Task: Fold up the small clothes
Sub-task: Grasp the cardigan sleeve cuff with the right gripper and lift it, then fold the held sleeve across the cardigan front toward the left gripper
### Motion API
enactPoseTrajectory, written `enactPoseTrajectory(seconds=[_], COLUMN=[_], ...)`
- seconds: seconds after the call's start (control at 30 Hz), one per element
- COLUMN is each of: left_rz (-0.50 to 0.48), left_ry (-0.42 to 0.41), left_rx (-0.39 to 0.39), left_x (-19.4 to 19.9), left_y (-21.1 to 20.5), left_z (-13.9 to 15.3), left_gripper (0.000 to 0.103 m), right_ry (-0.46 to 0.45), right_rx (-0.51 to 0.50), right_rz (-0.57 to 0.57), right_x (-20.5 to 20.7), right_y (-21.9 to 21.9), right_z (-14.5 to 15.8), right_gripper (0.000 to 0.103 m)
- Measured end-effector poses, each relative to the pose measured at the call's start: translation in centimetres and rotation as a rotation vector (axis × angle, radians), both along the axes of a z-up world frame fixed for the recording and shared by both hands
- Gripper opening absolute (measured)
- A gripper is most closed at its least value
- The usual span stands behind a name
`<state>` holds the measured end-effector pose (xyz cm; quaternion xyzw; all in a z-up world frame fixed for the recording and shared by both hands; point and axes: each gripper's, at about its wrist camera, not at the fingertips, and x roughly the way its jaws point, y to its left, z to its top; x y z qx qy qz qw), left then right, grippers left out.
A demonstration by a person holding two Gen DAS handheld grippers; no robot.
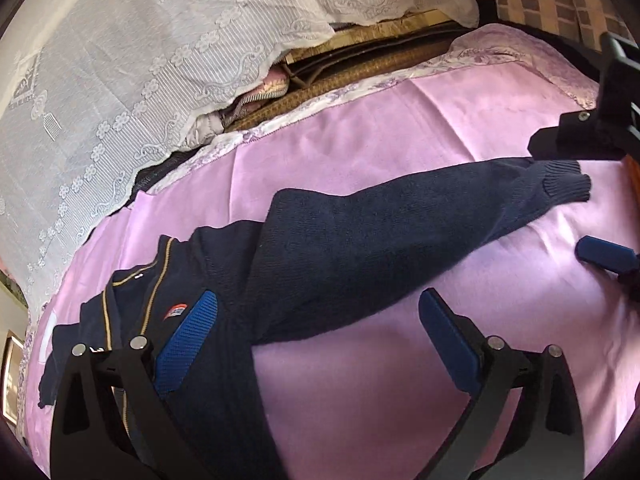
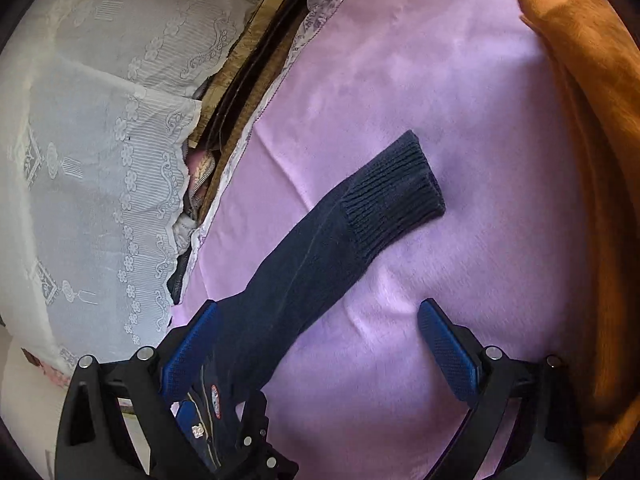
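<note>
— Between our left tongs (image 1: 318,322), what did we have?

— Nothing pinched. They stood spread wide, one blue pad over the chest of the navy cardigan (image 1: 224,280) near its badge, the other over bare sheet. Whether that pad touched the knit, we could not tell.

— And our right tongs (image 2: 316,336)?

— Spread as well. One pad sat beside the sleeve (image 2: 320,248) where it left the body, the other over the pink bedsheet (image 2: 460,120); the sleeve passed between them, ungripped.

— Where did the garment lie?

— On the bed, front up, with that sleeve stretched out straight and its ribbed cuff (image 2: 396,188) flat on the sheet, well clear of the orange cloth (image 2: 580,160) at the edge. White lace covers (image 1: 100,100) lay beyond the sheet's border.

— Which step did we judge it to be?

— Early: laid out, the sleeve not yet folded in. Next, we reckoned, our right tongs should close on the sleeve near the cuff and carry it across the chest, while the left steadied the body.
</note>
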<state>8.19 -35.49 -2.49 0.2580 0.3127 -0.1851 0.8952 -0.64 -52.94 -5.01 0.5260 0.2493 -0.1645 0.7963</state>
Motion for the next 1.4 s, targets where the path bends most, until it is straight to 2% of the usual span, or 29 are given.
enactPoseTrajectory(seconds=[0.03, 0.1, 0.13, 0.17, 0.2, 0.23, 0.27, 0.3, 0.33, 0.37, 0.47, 0.6, 0.63, 0.7, 0.77, 0.83, 0.93, 1.03, 1.13, 1.3, 1.4], left_rz=[0.003, 0.001, -0.005, -0.017, -0.033, -0.052, -0.074, -0.09, -0.107, -0.123, -0.133, -0.153, -0.158, -0.16, -0.138, -0.107, -0.078, -0.065, -0.042, -0.04, -0.018], left_ry=[0.038, 0.098, 0.105, 0.1, 0.092, 0.079, 0.07, 0.064, 0.061, 0.061, 0.064, 0.197, 0.222, 0.255, 0.258, 0.259, 0.245, 0.151, 0.053, -0.028, -0.073], left_rx=[-0.023, -0.076, -0.09, -0.089, -0.083, -0.081, -0.082, -0.079, -0.081, -0.089, -0.147, -0.347, -0.392, -0.467, -0.521, -0.551, -0.54, -0.495, -0.472, -0.512, -0.506], left_x=[0.9, 2.1, 2.3, 2.2, 2.1, 1.8, 1.5, 1.3, 1.1, 0.9, 1.0, 2.2, 2.4, 2.9, 3.4, 4.0, 4.5, 3.8, 3.5, 4.0, 4.7], left_y=[-0.3, -0.7, -1.0, -1.4, -1.7, -2.0, -2.2, -2.4, -2.5, -2.5, -1.8, 1.1, 1.9, 3.4, 4.8, 5.9, 6.8, 8.1, 10.7, 16.8, 21.3], left_z=[-0.3, -0.9, -1.2, -1.5, -1.6, -1.6, -1.6, -1.7, -1.7, -1.6, -0.8, 1.3, 1.8, 3.0, 4.1, 4.8, 5.6, 6.9, 8.7, 10.7, 10.9], left_gripper=[0.098, 0.098, 0.098, 0.096, 0.09, 0.086, 0.078, 0.071, 0.066, 0.057, 0.055, 0.055, 0.056, 0.068, 0.074, 0.075, 0.075, 0.074, 0.074, 0.074, 0.074], right_ry=[0.0, 0.003, 0.005, 0.008, 0.01, 0.004, 0.0, -0.011, -0.028, -0.036, -0.065, -0.11, -0.118, -0.134, -0.147, -0.154, -0.161, -0.174, -0.21, -0.253, -0.26], right_rx=[-0.006, -0.021, -0.033, -0.047, -0.056, -0.057, -0.056, -0.054, -0.058, -0.078, -0.205, -0.389, -0.427, -0.485, -0.527, -0.578, -0.66, -0.698, -0.672, -0.658, -0.657], right_rz=[-0.022, -0.063, -0.076, -0.087, -0.096, -0.096, -0.09, -0.083, -0.075, -0.071, -0.052, 0.035, 0.057, 0.093, 0.126, 0.163, 0.196, 0.22, 0.247, 0.341, 0.427], right_x=[0.3, 0.9, 1.1, 1.2, 1.3, 1.2, 1.3, 1.2, 1.1, 0.7, 0.2, 0.5, 0.8, 1.1, 1.3, 1.6, 2.0, 2.5, 3.2, 5.7, 7.9], right_y=[-0.3, -1.0, -1.4, -1.8, -2.1, -2.5, -2.7, -2.9, -2.7, -2.3, -0.4, 3.5, 4.6, 6.5, 8.4, 10.4, 13.5, 16.3, 18.5, 24.5, 28.8], right_z=[0.0, -0.2, -0.3, -0.6, -0.9, -1.2, -1.4, -1.3, -1.1, -0.7, 2.2, 6.4, 7.2, 8.3, 9.0, 9.6, 10.4, 11.2, 12.0, 13.1, 12.8], right_gripper=[0.099, 0.092, 0.082, 0.066, 0.057, 0.04, 0.032, 0.029, 0.023, 0.018, 0.017, 0.015, 0.015, 0.015, 0.015, 0.015, 0.015, 0.015, 0.015, 0.015, 0.015])
